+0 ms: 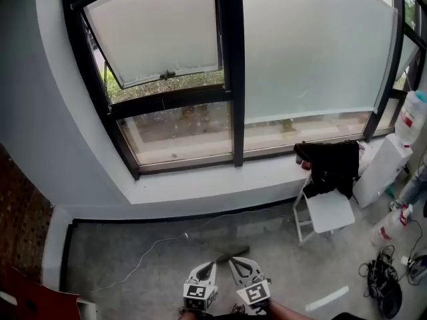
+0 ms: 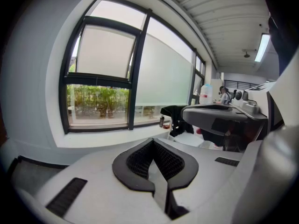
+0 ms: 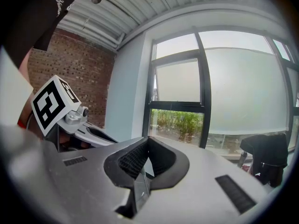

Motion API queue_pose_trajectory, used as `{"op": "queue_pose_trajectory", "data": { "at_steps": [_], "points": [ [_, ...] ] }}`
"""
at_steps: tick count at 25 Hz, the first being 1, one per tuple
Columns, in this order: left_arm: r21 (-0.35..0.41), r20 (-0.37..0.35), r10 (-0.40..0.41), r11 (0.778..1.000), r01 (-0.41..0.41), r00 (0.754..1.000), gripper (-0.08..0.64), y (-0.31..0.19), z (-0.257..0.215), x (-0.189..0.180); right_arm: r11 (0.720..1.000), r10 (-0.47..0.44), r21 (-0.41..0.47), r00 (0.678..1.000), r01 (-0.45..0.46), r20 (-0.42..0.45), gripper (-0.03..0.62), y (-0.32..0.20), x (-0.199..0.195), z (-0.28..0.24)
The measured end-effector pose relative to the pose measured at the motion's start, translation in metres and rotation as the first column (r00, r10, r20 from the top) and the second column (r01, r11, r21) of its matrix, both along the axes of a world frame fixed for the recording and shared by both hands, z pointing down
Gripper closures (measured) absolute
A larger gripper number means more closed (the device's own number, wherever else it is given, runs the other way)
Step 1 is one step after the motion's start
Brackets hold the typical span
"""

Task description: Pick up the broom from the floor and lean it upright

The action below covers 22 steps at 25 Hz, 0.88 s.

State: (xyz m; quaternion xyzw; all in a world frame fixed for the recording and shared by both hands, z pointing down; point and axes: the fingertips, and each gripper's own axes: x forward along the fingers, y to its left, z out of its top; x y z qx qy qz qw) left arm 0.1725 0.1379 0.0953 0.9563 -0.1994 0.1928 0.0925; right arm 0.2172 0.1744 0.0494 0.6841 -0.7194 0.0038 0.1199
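Note:
I see no broom for certain in any view. A dark, elongated thing [image 1: 233,251] lies on the grey floor just beyond my fingertips, and I cannot tell what it is. My left gripper [image 1: 211,265] and right gripper [image 1: 233,263] sit side by side at the bottom of the head view, pointing toward the window. In the left gripper view the left gripper [image 2: 152,143] has its jaws together with nothing between them. The right gripper [image 3: 146,142] is likewise shut and empty in its own view. Each gripper shows in the other's view: the right one [image 2: 224,120], the left one's marker cube [image 3: 51,104].
A large black-framed window [image 1: 227,79] with a white sill [image 1: 200,185] fills the wall ahead. A thin cable [image 1: 147,252] trails over the floor. At the right stand a white chair [image 1: 327,212] draped with black clothing [image 1: 330,162] and a water dispenser [image 1: 387,159]. Cables [image 1: 380,272] lie at the far right.

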Motion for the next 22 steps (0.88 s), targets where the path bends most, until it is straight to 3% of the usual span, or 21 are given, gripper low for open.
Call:
{"op": "queue_pose_trajectory", "data": {
  "at_steps": [22],
  "points": [
    [0.018, -0.022, -0.011, 1.0, 0.012, 1.0, 0.555, -0.008, -0.001, -0.003, 0.999, -0.018, -0.029, 0.999, 0.017, -0.047, 0.584, -0.004, -0.004, 0.009]
  ]
}}
